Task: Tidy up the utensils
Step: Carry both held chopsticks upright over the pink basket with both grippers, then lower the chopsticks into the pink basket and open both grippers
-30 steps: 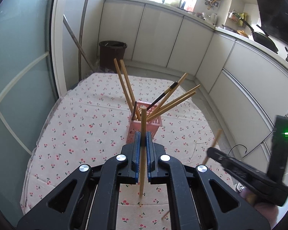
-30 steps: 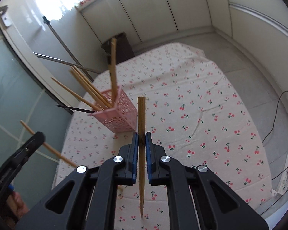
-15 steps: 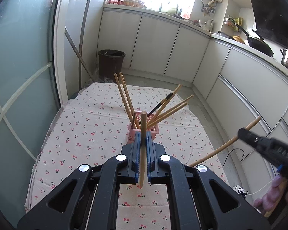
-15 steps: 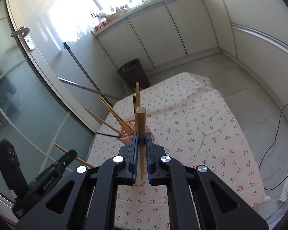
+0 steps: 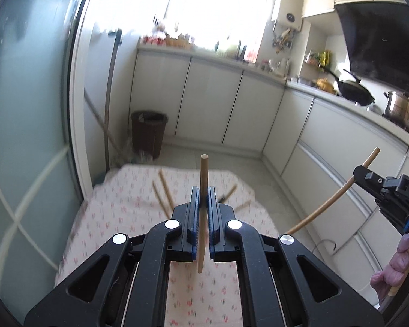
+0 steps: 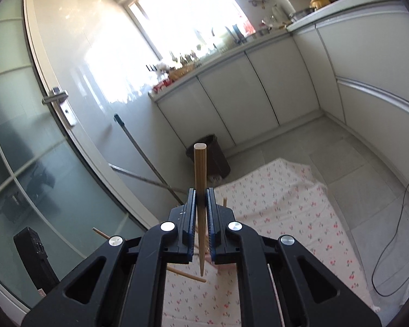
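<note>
My left gripper (image 5: 203,204) is shut on a wooden chopstick (image 5: 203,169) that stands upright between its pads. At the right edge of the left wrist view, my right gripper (image 5: 368,175) is held by a hand and grips a second chopstick (image 5: 327,205) aslant. In the right wrist view the right gripper (image 6: 201,203) is shut on that thick-ended chopstick (image 6: 200,166). The pink basket is hidden behind the gripper bodies. Only the tips of its chopsticks (image 5: 165,190) show above the cherry-print cloth (image 5: 117,207).
A brown waste bin (image 5: 148,133) stands beyond the cloth by the white cabinets (image 5: 207,103). Mop handles (image 6: 144,158) lean on the glass door (image 6: 19,136). A black cable (image 6: 395,245) lies on the tile floor at the right. Pots sit on the counter (image 5: 354,92).
Both grippers have risen and tipped up with their chopsticks still held. The pink basket has dropped out of sight behind them, and more of the kitchen wall and window shows.
</note>
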Demonstrator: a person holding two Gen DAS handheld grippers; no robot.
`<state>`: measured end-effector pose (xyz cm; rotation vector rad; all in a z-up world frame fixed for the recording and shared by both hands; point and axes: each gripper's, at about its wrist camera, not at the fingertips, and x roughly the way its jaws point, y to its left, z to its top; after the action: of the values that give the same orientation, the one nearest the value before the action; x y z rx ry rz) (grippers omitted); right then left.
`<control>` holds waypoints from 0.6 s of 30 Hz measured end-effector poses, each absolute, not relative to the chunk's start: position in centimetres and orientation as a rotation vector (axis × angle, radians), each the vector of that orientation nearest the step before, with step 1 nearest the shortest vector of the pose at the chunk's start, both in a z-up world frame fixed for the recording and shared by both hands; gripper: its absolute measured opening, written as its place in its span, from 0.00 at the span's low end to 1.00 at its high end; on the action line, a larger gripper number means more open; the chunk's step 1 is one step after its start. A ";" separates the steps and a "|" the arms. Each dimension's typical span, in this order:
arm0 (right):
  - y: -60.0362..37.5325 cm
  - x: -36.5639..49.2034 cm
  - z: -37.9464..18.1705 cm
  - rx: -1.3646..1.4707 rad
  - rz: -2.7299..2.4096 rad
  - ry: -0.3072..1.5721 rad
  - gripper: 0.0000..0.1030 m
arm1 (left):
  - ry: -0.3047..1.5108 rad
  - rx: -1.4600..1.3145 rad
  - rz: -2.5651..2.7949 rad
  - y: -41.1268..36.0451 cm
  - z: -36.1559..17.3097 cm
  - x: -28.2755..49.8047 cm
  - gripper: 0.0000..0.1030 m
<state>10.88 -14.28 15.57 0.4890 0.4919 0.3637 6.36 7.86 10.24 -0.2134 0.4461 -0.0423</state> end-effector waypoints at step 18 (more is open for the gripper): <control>-14.1 19.1 15.7 0.548 0.290 0.473 0.08 | 0.448 -0.209 0.004 7.7 9.8 16.7 0.07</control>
<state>19.13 -14.14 15.67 0.5480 0.4731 0.2898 16.74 7.73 9.82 -0.2086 0.4475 0.0040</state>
